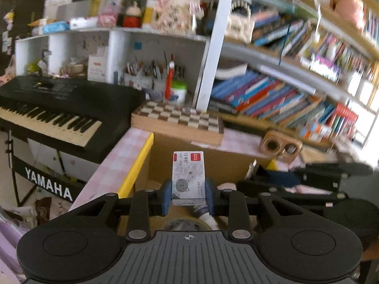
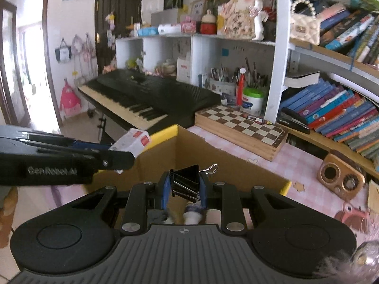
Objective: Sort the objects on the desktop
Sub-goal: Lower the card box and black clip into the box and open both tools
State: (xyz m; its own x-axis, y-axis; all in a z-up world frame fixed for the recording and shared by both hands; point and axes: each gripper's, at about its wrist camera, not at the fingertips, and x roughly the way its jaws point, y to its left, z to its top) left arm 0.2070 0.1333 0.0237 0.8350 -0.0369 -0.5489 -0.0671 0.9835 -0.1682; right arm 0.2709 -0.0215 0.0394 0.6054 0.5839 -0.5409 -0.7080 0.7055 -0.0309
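Observation:
My left gripper [image 1: 188, 195] is shut on a small white staple box [image 1: 188, 177] with a red label and a grey cat picture, held upright above an open cardboard box [image 1: 163, 156] with yellow edge strips. My right gripper [image 2: 184, 189] is shut on a black binder clip [image 2: 187, 181] with silver wire handles, over the same cardboard box [image 2: 208, 163]. In the right wrist view the left gripper [image 2: 123, 151] reaches in from the left with the staple box [image 2: 132, 142]. In the left wrist view the right gripper [image 1: 260, 177] shows at the right, blurred.
The pink checked desk [image 2: 296, 163] carries a wooden chessboard box [image 2: 241, 125], a small wooden radio [image 2: 341, 182] and a pink object [image 2: 353, 217]. A black keyboard [image 1: 59, 108] stands left of the desk. Bookshelves [image 1: 284, 99] and pen holders [image 2: 236, 82] line the back.

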